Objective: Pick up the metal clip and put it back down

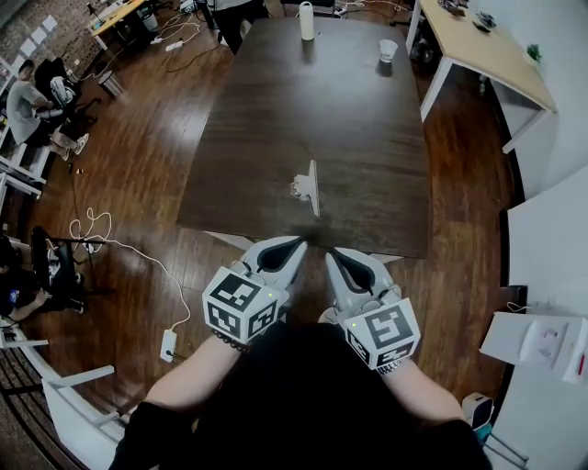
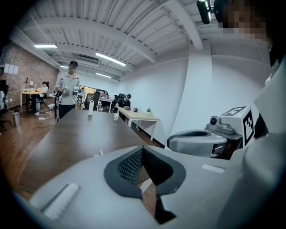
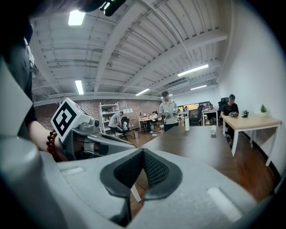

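Observation:
The metal clip (image 1: 308, 186) stands on the dark wooden table (image 1: 303, 110), near its front edge, with a flat plate upright and wire handles to the left. Both grippers hang short of the table edge, close to the person's body and apart from the clip. My left gripper (image 1: 299, 243) is shut with nothing in it, and its pads meet at the tip (image 2: 142, 150). My right gripper (image 1: 333, 254) sits beside it, also shut and empty (image 3: 143, 150). In the left gripper view a small pale thing, probably the clip (image 2: 99, 152), shows on the table beyond the jaws.
At the table's far end stand a white cylinder (image 1: 307, 20) and a cup (image 1: 388, 50). A light wooden desk (image 1: 491, 50) is at the back right. A power strip with cable (image 1: 169, 344) lies on the floor at left. A person (image 2: 68, 91) stands beyond the table.

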Available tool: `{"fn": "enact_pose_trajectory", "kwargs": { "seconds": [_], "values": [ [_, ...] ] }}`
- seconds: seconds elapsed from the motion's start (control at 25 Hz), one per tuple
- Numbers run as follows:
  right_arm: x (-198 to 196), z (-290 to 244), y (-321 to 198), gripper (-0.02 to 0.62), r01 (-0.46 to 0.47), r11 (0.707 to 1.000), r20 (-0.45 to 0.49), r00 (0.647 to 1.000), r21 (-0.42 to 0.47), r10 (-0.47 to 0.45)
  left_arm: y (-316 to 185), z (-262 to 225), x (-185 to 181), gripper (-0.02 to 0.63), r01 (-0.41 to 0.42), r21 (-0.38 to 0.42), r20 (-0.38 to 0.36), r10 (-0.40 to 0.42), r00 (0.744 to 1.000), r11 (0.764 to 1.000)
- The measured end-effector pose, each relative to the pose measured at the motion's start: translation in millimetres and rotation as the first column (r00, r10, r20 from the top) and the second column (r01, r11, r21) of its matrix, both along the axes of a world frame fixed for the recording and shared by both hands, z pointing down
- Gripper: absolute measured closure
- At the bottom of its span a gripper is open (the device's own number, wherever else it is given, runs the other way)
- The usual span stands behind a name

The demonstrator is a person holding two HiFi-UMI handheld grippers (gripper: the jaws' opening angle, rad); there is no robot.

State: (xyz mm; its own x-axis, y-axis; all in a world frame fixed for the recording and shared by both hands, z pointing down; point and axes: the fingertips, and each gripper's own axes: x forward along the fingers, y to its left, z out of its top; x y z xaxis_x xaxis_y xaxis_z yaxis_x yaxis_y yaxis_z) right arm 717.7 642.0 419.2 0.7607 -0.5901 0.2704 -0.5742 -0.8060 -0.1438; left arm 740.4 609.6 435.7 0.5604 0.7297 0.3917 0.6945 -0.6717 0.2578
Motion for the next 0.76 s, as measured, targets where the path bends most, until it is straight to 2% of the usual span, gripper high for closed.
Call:
{"fn": "enact_pose_trajectory", "kwargs": {
  "seconds": [0.32, 0.76],
  "values": [
    [-1.7, -14.0, -27.9, 0.606, -0.019, 0.999, -0.030, 0.999, -0.026, 0.018, -25.1, -16.3, -0.3, 0.589, -0.034, 0.020, -0.068, 0.036, 0.997, 0.999],
    [-4.3, -18.5, -57.3, 0.606, -0.072, 0.996, -0.036, 0.997, -0.051, 0.070, -56.3, -17.6, -2.4, 0.589, -0.078, 0.009, -0.073, 0.079, 0.994, 0.997]
  ]
}}
